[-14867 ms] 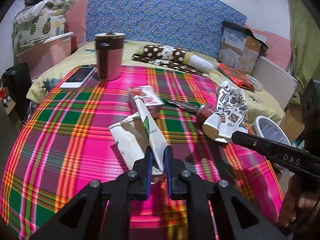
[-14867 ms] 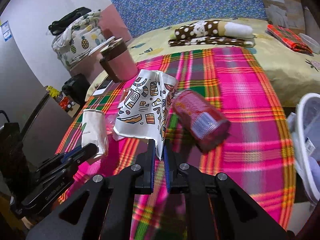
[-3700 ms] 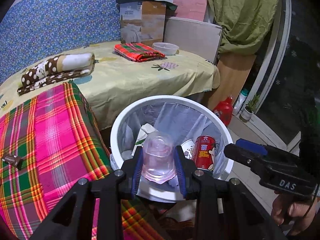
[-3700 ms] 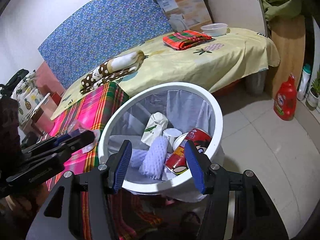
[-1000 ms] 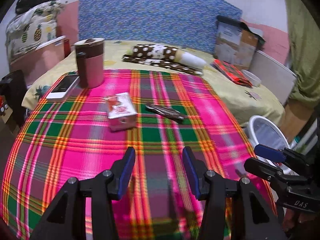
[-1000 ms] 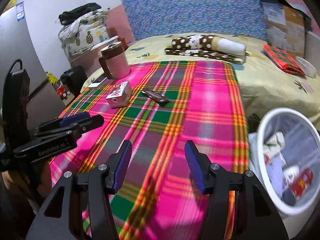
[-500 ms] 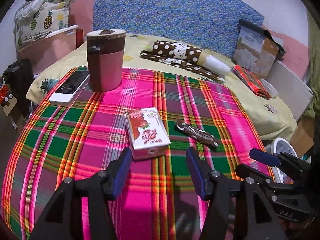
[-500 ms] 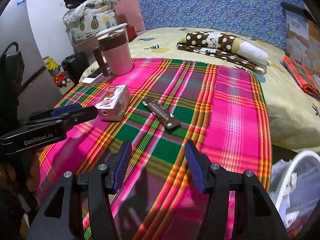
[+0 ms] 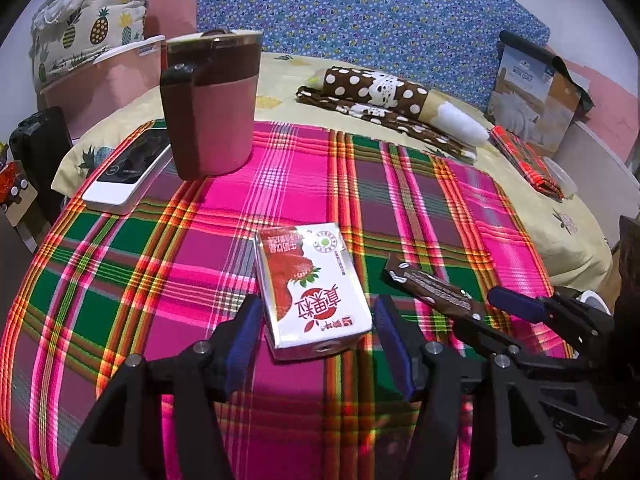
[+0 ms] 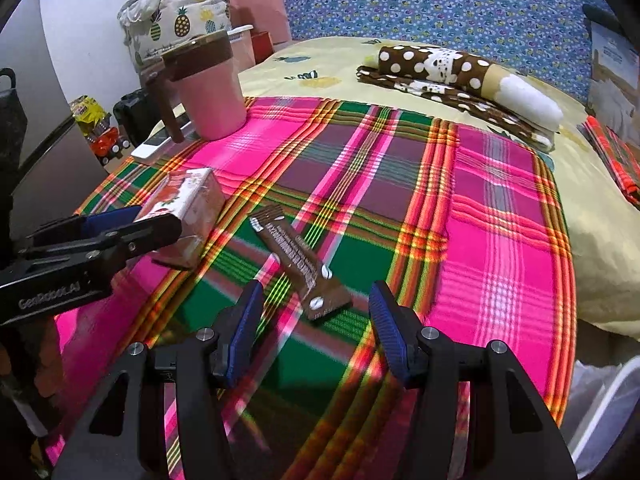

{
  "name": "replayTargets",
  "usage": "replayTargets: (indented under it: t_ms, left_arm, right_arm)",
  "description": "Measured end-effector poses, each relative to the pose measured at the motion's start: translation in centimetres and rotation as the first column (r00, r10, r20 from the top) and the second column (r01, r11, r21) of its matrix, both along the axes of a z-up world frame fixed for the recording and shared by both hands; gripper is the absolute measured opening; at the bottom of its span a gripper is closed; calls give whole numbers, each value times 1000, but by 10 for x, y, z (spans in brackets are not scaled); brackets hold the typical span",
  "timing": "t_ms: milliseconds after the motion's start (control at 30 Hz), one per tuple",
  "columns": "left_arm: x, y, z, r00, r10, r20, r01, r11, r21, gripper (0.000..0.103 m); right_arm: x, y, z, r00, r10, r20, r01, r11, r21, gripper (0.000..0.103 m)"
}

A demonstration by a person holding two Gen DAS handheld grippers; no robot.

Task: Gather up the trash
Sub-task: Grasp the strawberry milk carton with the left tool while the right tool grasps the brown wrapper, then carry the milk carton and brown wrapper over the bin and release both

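The left gripper (image 9: 316, 332) hangs low over the plaid cloth (image 9: 160, 248) with its jaws spread wide, and the near end of a strawberry drink carton (image 9: 312, 288) lies between the two blue pads without either pad touching it. The carton rests flat on its broad side, its printed face up, its length running away from the camera. Just to its right lies a brown snack wrapper (image 9: 434, 292), flat on the cloth and slanted; the two pieces of trash are near each other but apart. The right gripper (image 10: 316, 320) is also wide open and holds nothing; in the right wrist view the near end of the wrapper sits between its pads, closer to the middle than to either finger, and whether the pads reach cloth level cannot be told. From that view the carton shows at the left, partly behind the left gripper's fingers. Farther back on the cloth stands a pink mug with a brown lid (image 9: 212, 104), upright, with a white phone (image 9: 128, 172) lying just beside it at the cloth's edge. A brown polka-dot roll (image 9: 384, 92) rests on the yellow sheet (image 9: 568, 224) beyond, and the white rim of the bin (image 10: 608, 408) shows at the lower right of the right wrist view.
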State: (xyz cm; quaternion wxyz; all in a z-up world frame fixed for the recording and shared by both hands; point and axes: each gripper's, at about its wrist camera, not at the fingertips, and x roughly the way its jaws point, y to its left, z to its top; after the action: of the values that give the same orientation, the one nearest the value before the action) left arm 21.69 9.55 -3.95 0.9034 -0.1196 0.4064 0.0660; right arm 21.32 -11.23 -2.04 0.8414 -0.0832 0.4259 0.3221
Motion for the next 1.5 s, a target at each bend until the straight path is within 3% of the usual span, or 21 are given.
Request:
replayTargets:
  t_ms: [200,267,367,733,1500]
  left_arm:
    - [5,1,-10,1000,1,-22,-1,1000,12,60]
    - [6,0,-11,1000,-1,-24,1,1000,18,60]
    - [5,-1,-11,1000,-4,-16,5,1000,30,59]
    - [-19,-19,2,998,-57,33,55,996,65,59]
    - [-86,-100,36,972,-215,98,209,976,69,59]
  right_arm:
    - [12,7,-6,1000,22,-7,-22,1000,-15,54]
    - [12,10,-6,999,34,1,-34,999,-28,33]
    - [6,13,-5,999,40,15,-39,998,-43,27]
    - [-12,-7,3,1000,-15,-9,15,1000,20,27]
    - [-84,-84,34,977,-209,39,203,973,111,27]
